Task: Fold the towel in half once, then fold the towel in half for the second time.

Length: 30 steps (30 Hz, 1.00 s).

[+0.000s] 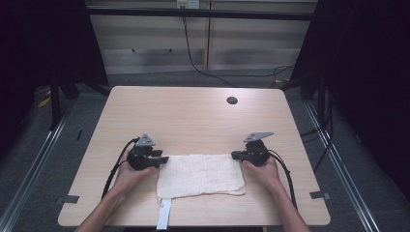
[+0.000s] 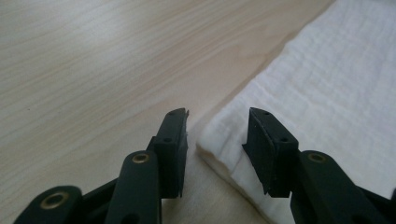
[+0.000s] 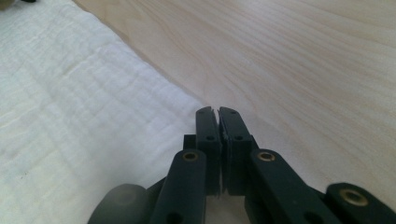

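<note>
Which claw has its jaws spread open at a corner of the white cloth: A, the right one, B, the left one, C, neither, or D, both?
B: in the left gripper view the left claw has its jaws apart on either side of a corner of the white cloth, while in the right gripper view the right claw has its jaws pressed together at the cloth's edge.

Can't tell if the right gripper (image 3: 218, 112) is actually pinching any of the cloth (image 3: 70, 116), its closed jaws cover that corner. Left gripper view cuts the cloth off at the right edge.
</note>
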{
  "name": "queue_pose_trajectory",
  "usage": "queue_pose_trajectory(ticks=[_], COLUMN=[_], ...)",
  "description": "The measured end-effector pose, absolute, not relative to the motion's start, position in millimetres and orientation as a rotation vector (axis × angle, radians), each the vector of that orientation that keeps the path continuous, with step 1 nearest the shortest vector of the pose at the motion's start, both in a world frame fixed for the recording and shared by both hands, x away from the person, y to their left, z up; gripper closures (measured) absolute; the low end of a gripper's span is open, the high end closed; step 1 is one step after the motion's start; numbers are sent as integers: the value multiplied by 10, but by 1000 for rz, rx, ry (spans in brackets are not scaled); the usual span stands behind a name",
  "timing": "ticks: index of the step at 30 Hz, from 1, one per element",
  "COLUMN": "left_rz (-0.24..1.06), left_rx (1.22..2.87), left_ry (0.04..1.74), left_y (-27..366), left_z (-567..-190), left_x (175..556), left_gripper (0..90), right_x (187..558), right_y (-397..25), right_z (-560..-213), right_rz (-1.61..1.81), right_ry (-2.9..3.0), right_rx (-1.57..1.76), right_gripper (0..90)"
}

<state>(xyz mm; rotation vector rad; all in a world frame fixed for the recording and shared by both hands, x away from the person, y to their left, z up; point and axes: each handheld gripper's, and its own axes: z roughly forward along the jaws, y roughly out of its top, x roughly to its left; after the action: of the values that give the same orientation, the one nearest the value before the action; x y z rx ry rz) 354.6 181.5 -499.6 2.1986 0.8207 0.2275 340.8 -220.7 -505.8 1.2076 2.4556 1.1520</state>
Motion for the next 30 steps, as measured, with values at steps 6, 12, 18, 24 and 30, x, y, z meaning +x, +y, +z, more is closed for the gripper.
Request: queue_pose_trajectory(ticks=[6, 12, 18, 24, 30], left_rz=[241, 274, 236, 206, 204], left_rx=[2228, 2251, 2220, 2195, 2189], left_ry=[789, 723, 757, 778, 791], left_y=[1794, 1749, 1783, 1828, 1855], left_z=[-5008, -5003, -5020, -5033, -5038], left_x=[3483, 3401, 3445, 3492, 3517], left_gripper=[633, 839, 843, 845, 845], right_x=[3404, 3393, 3355, 3314, 3283], right_y=[-2205, -2185, -2204, -2199, -2185], right_z=[-5054, -5039, -4963, -4869, -4799], right_rz=[1145, 1149, 1184, 1243, 1288], right_ry=[2455, 2456, 2415, 2376, 2360], right_rx=[1212, 1204, 1194, 1149, 1120], right_gripper=[876, 877, 877, 878, 879])
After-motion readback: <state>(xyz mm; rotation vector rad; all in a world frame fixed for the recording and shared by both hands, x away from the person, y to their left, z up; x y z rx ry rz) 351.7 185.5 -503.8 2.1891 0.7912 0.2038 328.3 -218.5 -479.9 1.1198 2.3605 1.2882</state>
